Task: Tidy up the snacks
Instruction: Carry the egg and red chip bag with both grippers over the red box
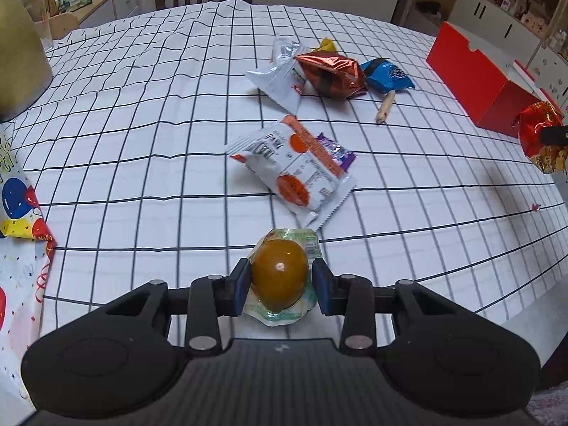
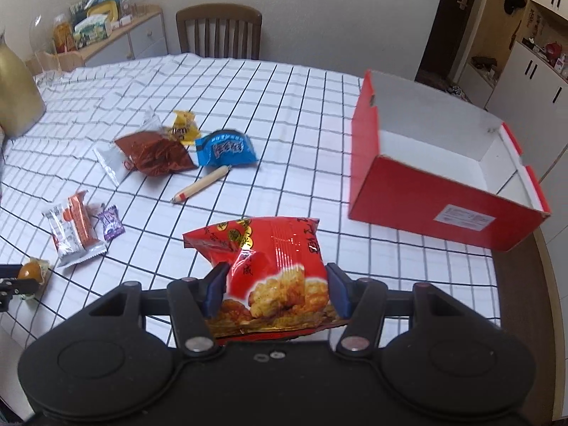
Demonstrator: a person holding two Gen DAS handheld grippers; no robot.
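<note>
Finding the red box [image 2: 422,209] empty, the inspector noted the left gripper [image 1: 280,280] clamping a wrapped egg [image 1: 279,275], the right gripper [image 2: 277,289] pinching a red snack bag [image 2: 269,259], other packets [image 2: 156,152] unsorted.

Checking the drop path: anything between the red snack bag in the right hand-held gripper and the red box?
Nothing visible. The right hand-held gripper holds the red snack bag above bare tablecloth; the red box sits ahead to its right, open-topped and apparently empty. The other snacks lie off to the left.
</note>
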